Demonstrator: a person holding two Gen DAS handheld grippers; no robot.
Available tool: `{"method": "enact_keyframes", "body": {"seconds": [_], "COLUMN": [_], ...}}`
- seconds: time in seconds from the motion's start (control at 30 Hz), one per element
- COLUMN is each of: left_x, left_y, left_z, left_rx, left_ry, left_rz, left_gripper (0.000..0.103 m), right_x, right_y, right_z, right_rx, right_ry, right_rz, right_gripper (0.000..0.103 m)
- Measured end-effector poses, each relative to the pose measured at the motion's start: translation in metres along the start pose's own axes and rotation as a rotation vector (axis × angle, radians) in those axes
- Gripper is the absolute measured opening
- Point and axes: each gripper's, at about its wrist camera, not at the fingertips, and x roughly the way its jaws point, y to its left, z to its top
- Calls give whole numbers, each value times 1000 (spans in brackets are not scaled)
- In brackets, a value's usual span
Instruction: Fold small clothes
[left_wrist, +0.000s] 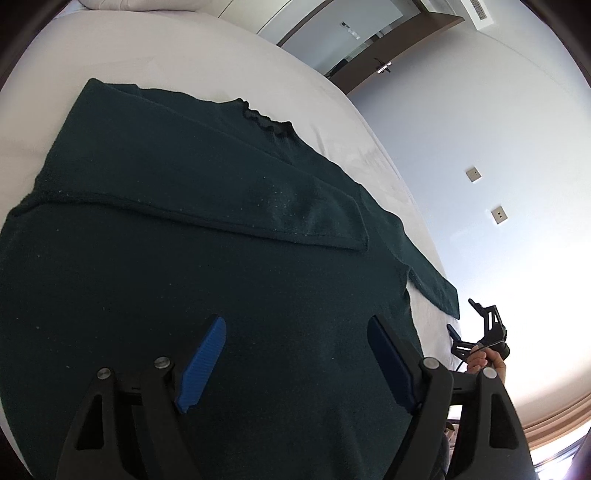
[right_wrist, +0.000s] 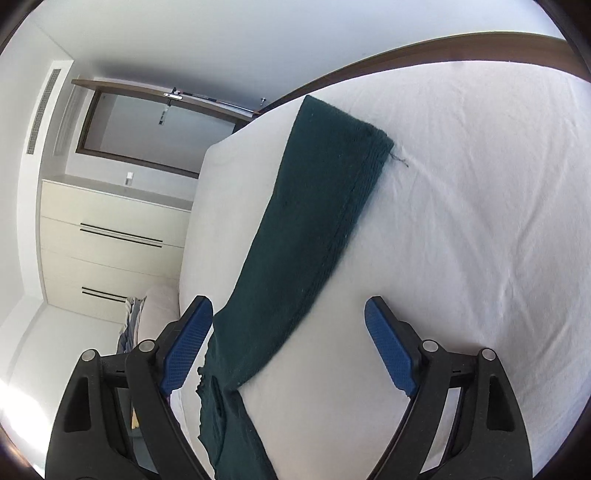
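A dark green knitted sweater (left_wrist: 184, 258) lies flat on the white bed (left_wrist: 184, 66), collar (left_wrist: 264, 120) at the far side. One sleeve (left_wrist: 258, 210) is folded across its body. My left gripper (left_wrist: 295, 321) hovers open over the sweater's lower body with nothing between the blue pads. The other sleeve (right_wrist: 317, 206) stretches out straight on the sheet (right_wrist: 461, 221), its cuff (right_wrist: 369, 136) farthest from me. My right gripper (right_wrist: 288, 301) stands open above this sleeve near the shoulder end, the fabric passing close to the left finger (right_wrist: 184, 343). In the left wrist view a hand holds that right gripper (left_wrist: 461, 315) beyond the bed's edge.
A pillow (left_wrist: 110, 3) lies at the head of the bed. Beside the bed stand cream drawers (right_wrist: 110, 236), with a wooden-framed doorway (right_wrist: 155, 129) above them and a heap of cloth (right_wrist: 129, 325) on a seat. Wall sockets (left_wrist: 472, 173) are on the white wall.
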Motion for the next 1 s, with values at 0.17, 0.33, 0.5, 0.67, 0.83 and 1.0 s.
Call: {"method": "enact_keyframes", "body": {"seconds": [0.17, 0.33, 0.5, 0.67, 0.83, 1.0], "left_x": [1, -1, -1, 0, 9, 21], "left_y": [1, 12, 22, 22, 12, 9], "left_z": [1, 3, 9, 25, 51, 70], "left_rx": [-22, -56, -83, -103, -113, -148], "left_ry": [3, -1, -7, -21, -15, -9], "left_rz": [0, 1, -5, -45, -123, -206], "left_gripper": [81, 81, 81, 81, 81, 87], "right_x": [25, 33, 48, 60, 113, 165], "right_y": [6, -2, 9, 77, 199, 283], "right_z": [15, 31, 30, -17, -126, -281], "right_rx": [79, 180, 134, -77, -432, -791], "right_ry": [-72, -165, -146, -117, 37, 212], "right_rz": [-20, 5, -46, -72, -23, -9], "right_gripper": [75, 53, 16, 15, 15, 15]}}
